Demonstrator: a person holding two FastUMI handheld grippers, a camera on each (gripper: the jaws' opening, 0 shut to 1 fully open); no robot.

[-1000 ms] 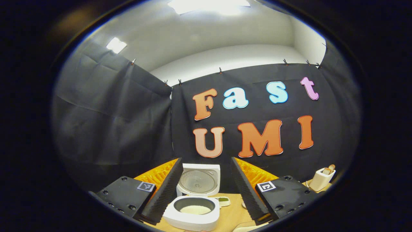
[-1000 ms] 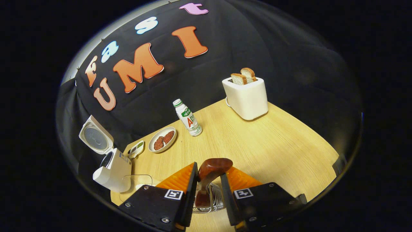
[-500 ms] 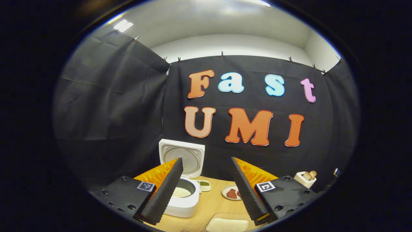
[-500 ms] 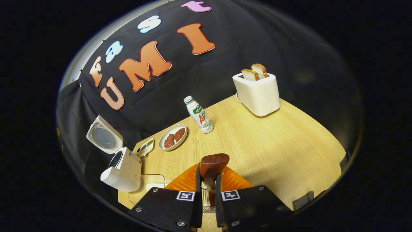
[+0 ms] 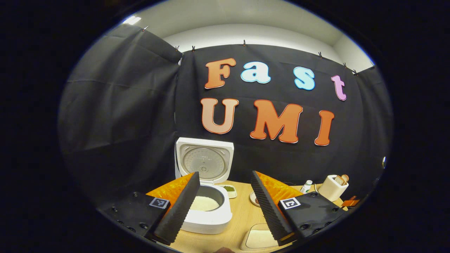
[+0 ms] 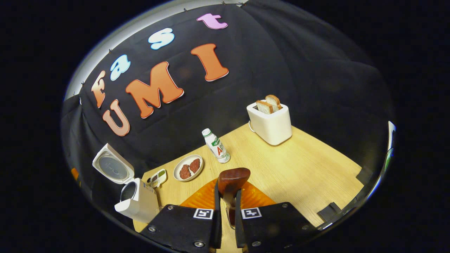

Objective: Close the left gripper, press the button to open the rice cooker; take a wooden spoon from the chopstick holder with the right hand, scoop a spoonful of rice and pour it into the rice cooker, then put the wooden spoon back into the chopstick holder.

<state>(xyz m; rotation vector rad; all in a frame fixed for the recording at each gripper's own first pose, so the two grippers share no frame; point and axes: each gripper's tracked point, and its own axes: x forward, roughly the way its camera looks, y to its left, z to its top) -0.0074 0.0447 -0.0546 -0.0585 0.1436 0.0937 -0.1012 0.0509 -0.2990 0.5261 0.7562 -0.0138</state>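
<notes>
Holding wooden spoon (image 6: pixel 232 180) upright by its handle in right gripper (image 6: pixel 227 211), bowl end up, a hold that suits carrying it to the rice without tipping. Jaws pressing nearly together, both fingers pinching the handle. Hovering over the near part of the wooden table (image 6: pixel 309 168); chopstick holder not clearly discernible under the fingers. Rice cooker (image 5: pixel 207 207) standing at the table's left end with lid (image 5: pixel 204 162) up against the booth wall, so button step judged done; white rice lying inside the pot. Left gripper (image 5: pixel 225 207) idling above the near edge, jaws spread wide, gripping and touching nothing. Shallow rice tray (image 5: pixel 258 239) sitting at the near edge beside the cooker, likely the scooping source. Toaster (image 6: pixel 270 121) and bottle (image 6: pixel 216 146) standing toward the far edge.
</notes>
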